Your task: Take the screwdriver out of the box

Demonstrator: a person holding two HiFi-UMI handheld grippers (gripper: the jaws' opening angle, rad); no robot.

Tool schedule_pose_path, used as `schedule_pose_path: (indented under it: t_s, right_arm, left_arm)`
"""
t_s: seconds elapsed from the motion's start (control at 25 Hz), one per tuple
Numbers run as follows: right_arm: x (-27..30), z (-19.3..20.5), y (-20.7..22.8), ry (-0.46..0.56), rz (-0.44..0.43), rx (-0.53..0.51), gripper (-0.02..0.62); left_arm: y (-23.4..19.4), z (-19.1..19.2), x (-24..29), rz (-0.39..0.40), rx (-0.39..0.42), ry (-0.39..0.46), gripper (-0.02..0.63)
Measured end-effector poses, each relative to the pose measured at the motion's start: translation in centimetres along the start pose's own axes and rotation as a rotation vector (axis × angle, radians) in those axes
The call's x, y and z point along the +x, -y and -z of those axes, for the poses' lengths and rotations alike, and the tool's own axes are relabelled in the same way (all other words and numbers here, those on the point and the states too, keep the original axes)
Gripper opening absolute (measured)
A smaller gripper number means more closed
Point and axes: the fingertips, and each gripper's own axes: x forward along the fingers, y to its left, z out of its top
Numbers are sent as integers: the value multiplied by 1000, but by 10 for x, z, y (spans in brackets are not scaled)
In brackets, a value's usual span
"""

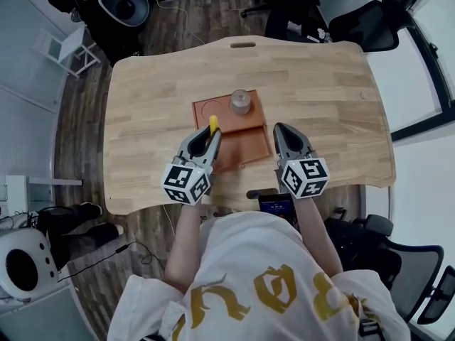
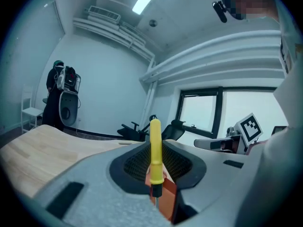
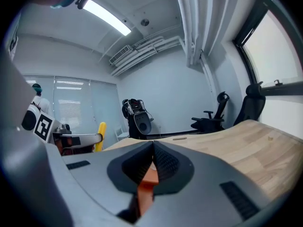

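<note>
Screwdriver (image 1: 212, 123) is clamped in the left claw (image 1: 212, 133), whose 2 jaws press on it from either side just above its black collar. In the left gripper view its yellow handle stands upright above the jaws, and a thin metal shaft points down below them. The head view sets it over the left part of the box (image 1: 245, 144), at about 9 o'clock from the box's middle. Whether its tip is clear of the box cannot be told.

The orange-brown box lies open near the middle of the pale wooden worktop (image 1: 320, 98). A small clear jar (image 1: 240, 102) stands in the box at 12 o'clock.

The right claw (image 1: 279, 128) is at about 3 o'clock from the box, just beside its right edge. In the right gripper view its jaws meet at the tips with nothing between them, and the orange of the box shows through the slit lower down. The same view catches the yellow handle off at 9 o'clock, next to the left claw's marker cube.

Both claws point away from the person, roughly level and side by side. The person wears a white shirt (image 1: 263, 290) with gold lettering. A dark device (image 1: 276, 203) sits at the worktop's near edge, at 6 o'clock. Black office chairs (image 1: 298, 9) stand on the floor beyond the far edge, at about 1 o'clock.
</note>
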Motion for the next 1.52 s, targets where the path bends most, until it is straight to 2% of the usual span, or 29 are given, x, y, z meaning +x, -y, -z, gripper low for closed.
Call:
schedule_pose_path:
  t_s: [0.16,0.36,0.76,1.52]
  right_arm:
    - [-6,-13,-12,34,-8,-23,11]
    - [-11,-19,-26,50,-34,-51,11]
    - [-11,-15,-33,28,-43,-97,11]
    - [-4,-7,-22,13,-33,-79,11]
  left_arm:
    - [-1,-17,-17,-34,-5,67,74]
    - [-1,-29,-27,-51,2,110,75]
    - [6,-29,-26,-41,12,107,75]
    - [8,-17,-9,-10,26,66,75]
